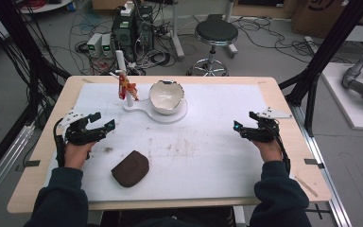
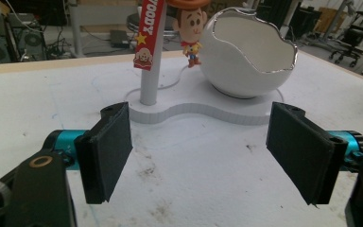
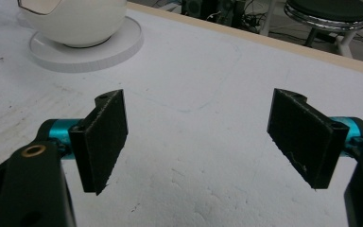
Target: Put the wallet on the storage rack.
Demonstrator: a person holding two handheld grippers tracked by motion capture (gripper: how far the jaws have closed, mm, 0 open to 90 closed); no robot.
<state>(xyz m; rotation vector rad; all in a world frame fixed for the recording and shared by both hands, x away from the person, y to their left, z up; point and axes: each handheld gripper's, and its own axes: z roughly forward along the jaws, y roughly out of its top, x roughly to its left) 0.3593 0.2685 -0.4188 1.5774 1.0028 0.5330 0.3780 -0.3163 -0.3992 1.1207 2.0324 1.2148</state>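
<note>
A white eggshell-shaped bowl (image 1: 167,97) sits on a flat white stand base (image 1: 139,107) at the back middle of the table. A white post (image 1: 124,71) rises from that base with a small cowboy figure keychain (image 1: 127,88) hanging on it. The bowl (image 2: 246,54), post (image 2: 151,71) and keychain (image 2: 191,23) stand just ahead in the left gripper view. A dark brown pouch (image 1: 130,168) lies near the front. My left gripper (image 1: 104,122) is open, empty, left of the pouch. My right gripper (image 1: 244,127) is open, empty, at the right; its view has the bowl (image 3: 75,21) at top left.
A white sheet (image 1: 208,156) covers most of the wooden table (image 1: 42,189), stained brown at its middle. Beyond the far edge are a black stool (image 1: 216,34), computer boxes (image 1: 132,28) and many cables on the floor. Black frame posts (image 1: 321,52) stand at both sides.
</note>
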